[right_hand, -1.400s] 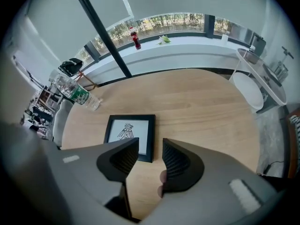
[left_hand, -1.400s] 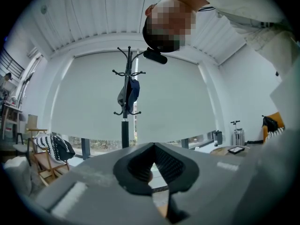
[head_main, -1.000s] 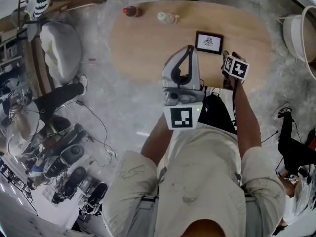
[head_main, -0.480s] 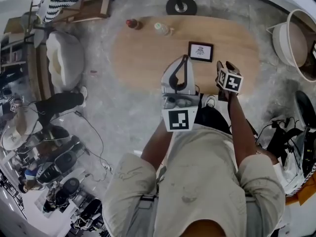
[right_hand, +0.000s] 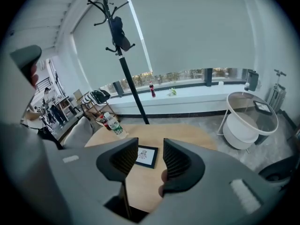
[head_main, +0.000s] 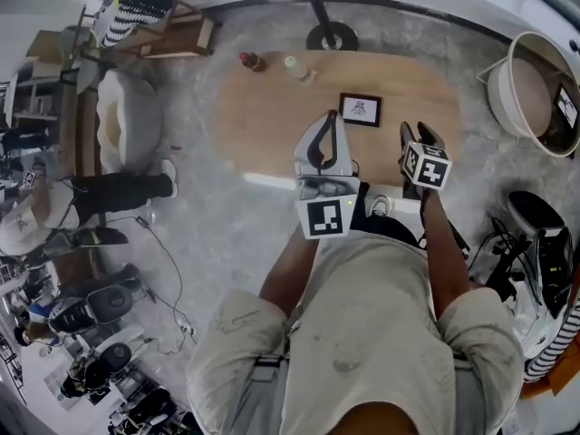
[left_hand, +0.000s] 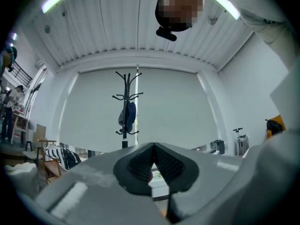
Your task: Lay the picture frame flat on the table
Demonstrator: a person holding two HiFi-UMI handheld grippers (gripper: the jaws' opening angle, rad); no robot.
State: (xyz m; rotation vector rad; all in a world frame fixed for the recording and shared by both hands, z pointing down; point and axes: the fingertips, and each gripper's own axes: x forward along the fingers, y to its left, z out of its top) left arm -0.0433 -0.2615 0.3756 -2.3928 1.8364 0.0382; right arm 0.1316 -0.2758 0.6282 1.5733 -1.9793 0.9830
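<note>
Head view looks steeply down from high above the worktop (head_main: 263,107). Right gripper view faces that same worktop beyond its fingers (right_hand: 119,161); left gripper view points upward at a coat stand (left_hand: 126,111).

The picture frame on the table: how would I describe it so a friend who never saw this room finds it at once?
Find the oval wooden table by the coat stand's round base. The picture frame lies toward the middle, apart from the dark bottle and the clear bottle at one end. It alone is a flat, black-edged rectangle with a drawing on white.
</note>
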